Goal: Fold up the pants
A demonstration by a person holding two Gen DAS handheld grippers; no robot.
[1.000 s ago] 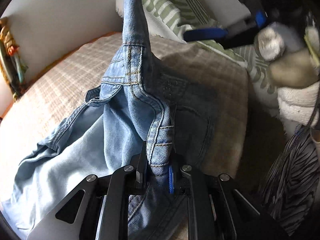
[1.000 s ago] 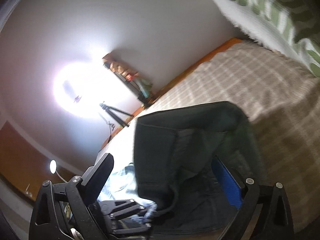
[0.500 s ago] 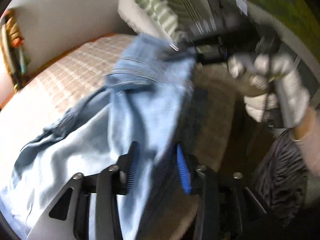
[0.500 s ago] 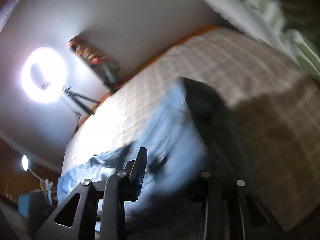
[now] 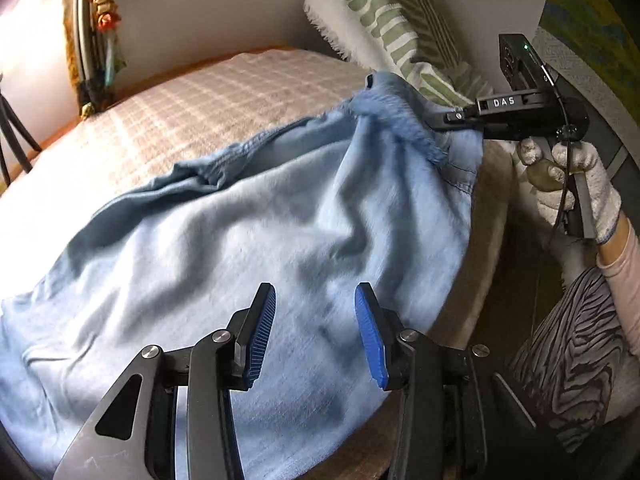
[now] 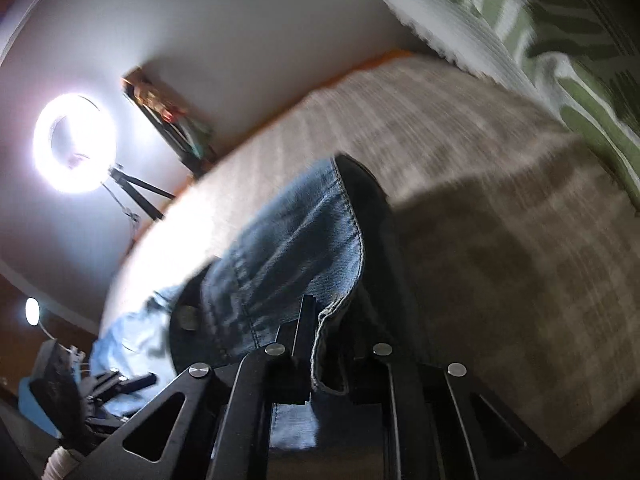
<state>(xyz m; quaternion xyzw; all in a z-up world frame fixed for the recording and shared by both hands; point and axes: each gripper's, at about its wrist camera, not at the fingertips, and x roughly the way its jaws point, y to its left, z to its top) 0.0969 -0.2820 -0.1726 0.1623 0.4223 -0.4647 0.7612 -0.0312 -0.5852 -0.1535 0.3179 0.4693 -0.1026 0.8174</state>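
Light blue denim pants (image 5: pixel 248 248) lie spread over the checked beige bed (image 5: pixel 224 96). My left gripper (image 5: pixel 316 320) is open and empty just above the near part of the pants. My right gripper (image 5: pixel 448 120) is shut on the frayed far edge of the pants by the pillow, held by a gloved hand (image 5: pixel 576 184). In the right wrist view the denim hem (image 6: pixel 332 312) is pinched between the shut fingers of the right gripper (image 6: pixel 328 344), and the fabric hangs toward the bed (image 6: pixel 480 200).
A green and white striped pillow (image 5: pixel 384 12) leans on the wall behind the bed. A ring light (image 6: pixel 74 142) on a tripod and a colourful hanging item (image 5: pixel 96 44) stand by the far wall. The person's striped clothing (image 5: pixel 568 360) is at the right.
My left gripper let go of the waistband and opened. The raised denim came down and now lies spread flat. My right gripper closed on the pants' far edge.
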